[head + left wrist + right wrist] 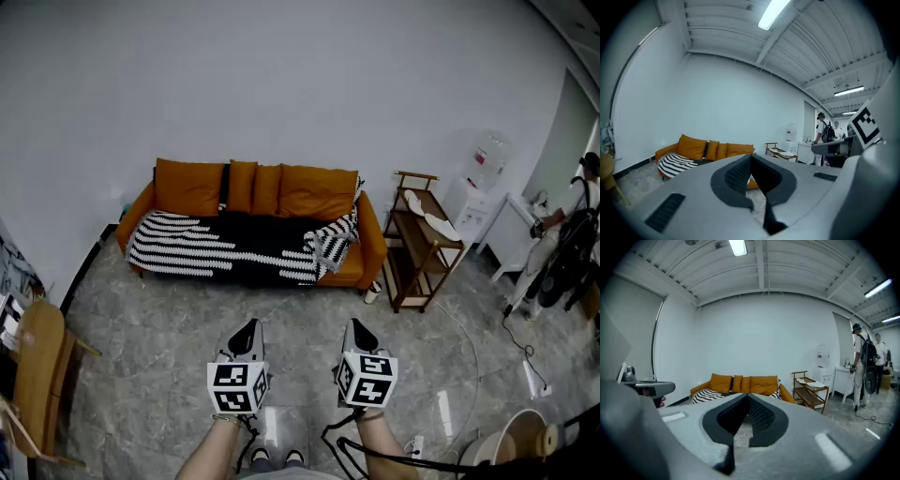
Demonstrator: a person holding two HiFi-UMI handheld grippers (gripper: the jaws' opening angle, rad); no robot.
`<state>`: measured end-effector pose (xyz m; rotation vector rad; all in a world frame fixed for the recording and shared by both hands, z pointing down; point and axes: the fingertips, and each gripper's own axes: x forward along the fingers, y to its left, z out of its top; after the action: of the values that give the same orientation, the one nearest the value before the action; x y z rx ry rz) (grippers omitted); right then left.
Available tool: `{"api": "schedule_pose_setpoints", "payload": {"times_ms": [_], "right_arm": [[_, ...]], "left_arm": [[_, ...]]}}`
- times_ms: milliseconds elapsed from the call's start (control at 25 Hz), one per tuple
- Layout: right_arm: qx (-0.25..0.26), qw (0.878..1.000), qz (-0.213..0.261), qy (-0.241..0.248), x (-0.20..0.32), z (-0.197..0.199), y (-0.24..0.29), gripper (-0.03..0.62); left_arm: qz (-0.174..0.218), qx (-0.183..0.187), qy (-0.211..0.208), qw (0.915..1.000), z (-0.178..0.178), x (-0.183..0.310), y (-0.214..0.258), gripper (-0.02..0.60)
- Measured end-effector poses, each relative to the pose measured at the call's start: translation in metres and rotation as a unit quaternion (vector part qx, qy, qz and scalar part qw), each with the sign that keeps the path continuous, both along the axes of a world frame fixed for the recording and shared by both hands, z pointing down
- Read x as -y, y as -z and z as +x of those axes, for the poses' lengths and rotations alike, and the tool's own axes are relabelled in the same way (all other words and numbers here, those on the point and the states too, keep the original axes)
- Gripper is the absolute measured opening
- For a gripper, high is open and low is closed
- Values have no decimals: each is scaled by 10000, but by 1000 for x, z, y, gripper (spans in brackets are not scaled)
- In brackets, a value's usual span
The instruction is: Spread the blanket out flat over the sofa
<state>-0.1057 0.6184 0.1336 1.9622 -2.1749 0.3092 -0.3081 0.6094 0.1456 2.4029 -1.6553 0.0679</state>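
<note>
Far left of the sofa (pixel 374 246) stands one wooden chair (pixel 37 373). The sofa is orange, against the white wall, with four orange cushions (pixel 189 187) in a row on its back. One blanket (pixel 234 249) – black with white zigzag stripes – lies on the seat. It starts at the left arm, hangs over the front edge, and is bunched near the right arm. Just right of the sofa is one wooden shelf cart (pixel 422 251), then one water dispenser (pixel 482 176), then two persons (pixel 860 363). In front of the sofa, well apart from it, are two grippers – the left gripper (pixel 247 328) has its jaws closed together on nothing, and the right gripper (pixel 357 328) likewise.
</note>
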Motion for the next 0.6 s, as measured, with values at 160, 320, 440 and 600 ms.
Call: {"api": "schedule_pose_setpoints", "payload": {"times_ms": [160, 320, 440, 600], "right_arm": [[-7, 10000, -21, -7, -1, -5, 1, 5], [31, 10000, -13, -5, 0, -12, 2, 5], [136, 9999, 37, -33, 5, -21, 4, 5], [138, 9998, 14, -164, 9, -32, 4, 5]], "left_arm": [[7, -27, 0, 10000, -5, -1, 3, 2], [34, -24, -11, 10000, -12, -1, 6, 2], [46, -29, -12, 10000, -23, 1, 7, 2], [50, -49, -60, 10000, -39, 6, 7, 2]]}}
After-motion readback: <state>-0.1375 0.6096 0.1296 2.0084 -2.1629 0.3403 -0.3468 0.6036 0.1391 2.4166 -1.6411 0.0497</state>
